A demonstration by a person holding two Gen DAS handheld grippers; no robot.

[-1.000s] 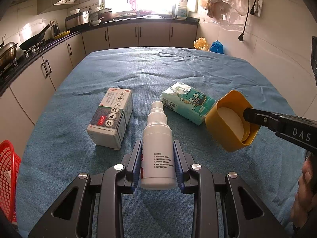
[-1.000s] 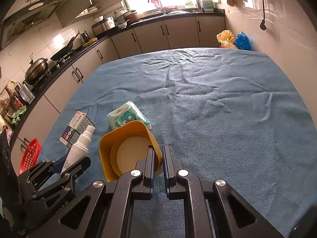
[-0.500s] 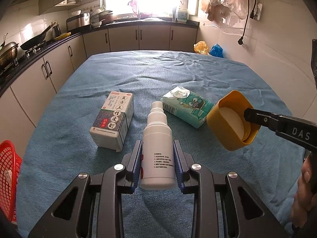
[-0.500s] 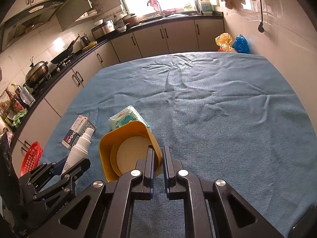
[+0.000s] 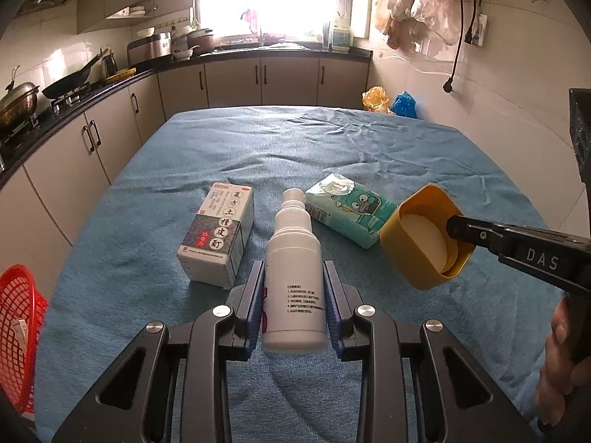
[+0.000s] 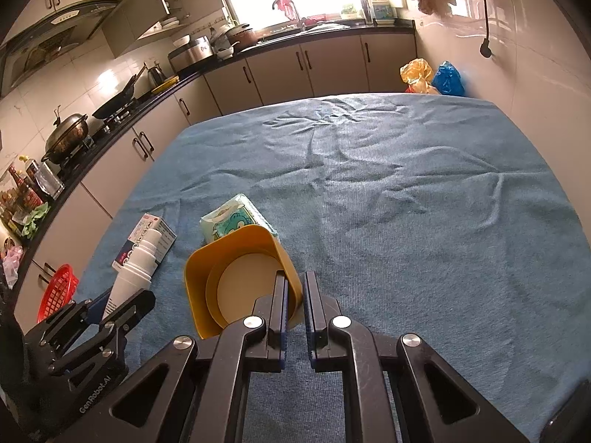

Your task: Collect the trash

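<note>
White plastic, light, stiff and likely slick, the spray bottle is clamped round its body above the near surface by the left hand-held gripper, while the right hand-held gripper pinches the yellow cup by its thin rim.

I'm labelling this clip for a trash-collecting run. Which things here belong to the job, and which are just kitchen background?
Part of the job:
- white plastic spray bottle, clamped in the left gripper
- yellow plastic cup, its wall pinched by the right gripper
- white medicine box
- teal tissue pack
- red mesh basket, probably the bin

Background:
- black wok
- blue tablecloth
</note>
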